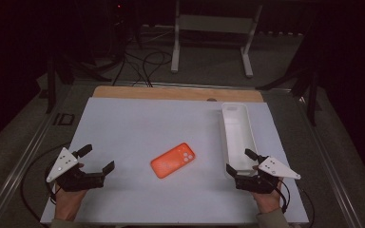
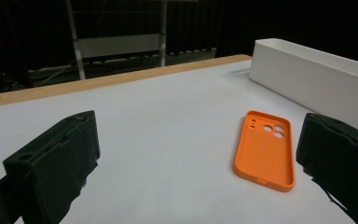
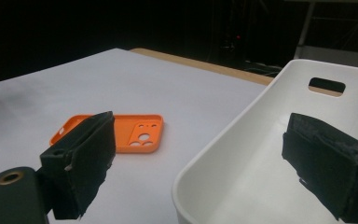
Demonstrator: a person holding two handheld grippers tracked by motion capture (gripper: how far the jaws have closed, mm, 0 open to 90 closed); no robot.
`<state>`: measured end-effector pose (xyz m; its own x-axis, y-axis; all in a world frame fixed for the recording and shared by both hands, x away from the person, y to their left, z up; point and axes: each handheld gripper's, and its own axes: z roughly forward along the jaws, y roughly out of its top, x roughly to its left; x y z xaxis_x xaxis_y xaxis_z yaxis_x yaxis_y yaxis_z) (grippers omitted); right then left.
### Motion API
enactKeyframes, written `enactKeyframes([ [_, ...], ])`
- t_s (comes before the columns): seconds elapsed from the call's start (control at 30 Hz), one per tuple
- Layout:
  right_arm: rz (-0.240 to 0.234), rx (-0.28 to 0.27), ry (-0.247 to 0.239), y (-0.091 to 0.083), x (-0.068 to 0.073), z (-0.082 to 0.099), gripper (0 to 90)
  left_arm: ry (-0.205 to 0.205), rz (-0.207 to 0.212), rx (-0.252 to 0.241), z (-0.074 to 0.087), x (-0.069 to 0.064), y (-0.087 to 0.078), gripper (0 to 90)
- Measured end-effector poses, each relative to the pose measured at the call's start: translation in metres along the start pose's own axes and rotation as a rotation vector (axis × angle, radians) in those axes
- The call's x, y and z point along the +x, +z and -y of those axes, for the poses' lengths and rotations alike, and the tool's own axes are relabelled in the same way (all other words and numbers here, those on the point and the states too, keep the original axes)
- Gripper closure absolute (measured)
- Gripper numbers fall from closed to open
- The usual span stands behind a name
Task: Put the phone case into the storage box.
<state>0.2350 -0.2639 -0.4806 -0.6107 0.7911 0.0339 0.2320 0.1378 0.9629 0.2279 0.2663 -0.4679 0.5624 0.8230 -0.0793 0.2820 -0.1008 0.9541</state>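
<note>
At the near edge of the bench [image 1: 123, 118], left claw [image 1: 97, 159] held in a hand [image 1: 69, 202], jaws spread wide, nothing between them, pads clear of the white surface. Pointed toward the bench centre and slightly to the right. Grey three-cornered plate on top; cable trailing off the near left corner.

On the opposite near side, right claw [image 1: 240, 161] in the other hand [image 1: 268, 199], jaws likewise wide apart and empty. One jaw over the near end of the white tray [image 1: 247, 126], the other outside its left wall, so that the tray's near rim sits between the jaws without visible contact. In the right gripper view, right-hand jaw seen inside the tray, left-hand jaw outside it over the bench.

Between the two claws and slightly ahead of both, orange phone case [image 1: 173, 160], flat on the bench, open side up, camera cut-outs at the far right end. Well apart from the left claw, off to its front right; nearer to the right claw, off to its left. Not touched by either. In the left gripper view, phone case [image 2: 265, 149] just inside the right-hand jaw's line, lying short of the tray [image 2: 307, 79]. In the right gripper view, phone case [image 3: 137, 133] partly hidden behind the left-hand jaw.

Ahead of the right claw, tray extending lengthwise away from it, empty, with a handle slot [image 3: 326, 85] in the far end wall.

Beyond the white surface, bare wooden strip [image 1: 176, 92] along the bench's far edge. Farther off, white frame legs [image 1: 214, 28] and loose cables on a dark floor.
</note>
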Motion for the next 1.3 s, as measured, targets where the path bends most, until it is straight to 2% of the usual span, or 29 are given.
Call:
enactKeyframes([
  [0.3, -0.004, -0.001, 0.013, -0.001, 0.0, 0.0, 9.1, -0.016, 0.012, 0.021, -0.003, -0.001, 0.001, 0.2],
  [0.33, -0.004, 0.0, 0.003, -0.001, 0.001, -0.001, 9.1, -0.004, 0.016, 0.042, -0.004, -0.002, 0.002, 0.2],
  [0.43, -0.004, -0.002, 0.003, -0.001, 0.001, -0.002, 9.1, 0.001, 0.026, 0.052, -0.005, -0.003, 0.003, 0.2],
  [0.57, -0.002, -0.004, 0.005, -0.002, 0.001, -0.002, 9.2, 0.023, 0.047, 0.091, -0.01, -0.005, 0.007, 0.2],
  [0.6, -0.005, -0.004, 0.007, -0.001, 0.001, -0.002, 9.1, 0.039, 0.061, 0.125, -0.013, -0.007, 0.011, 0.2],
  [0.63, -0.005, -0.004, 0.007, -0.001, 0.001, -0.002, 9.1, 0.039, 0.061, 0.125, -0.013, -0.007, 0.011, 0.2],
  [0.67, -0.007, -0.003, 0.008, -0.001, 0.001, -0.002, 9.1, 0.056, 0.075, 0.15, -0.015, -0.009, 0.016, 0.2],
  [0.87, -0.005, -0.004, 0.007, -0.002, 0.001, -0.004, 9.1, 0.089, 0.088, 0.172, -0.022, -0.018, 0.027, 0.2],
  [1.3, 0.002, 0.0, 0.008, -0.002, -0.001, -0.003, 9.2, 0.116, 0.089, 0.246, -0.032, -0.024, 0.05, 0.2],
])
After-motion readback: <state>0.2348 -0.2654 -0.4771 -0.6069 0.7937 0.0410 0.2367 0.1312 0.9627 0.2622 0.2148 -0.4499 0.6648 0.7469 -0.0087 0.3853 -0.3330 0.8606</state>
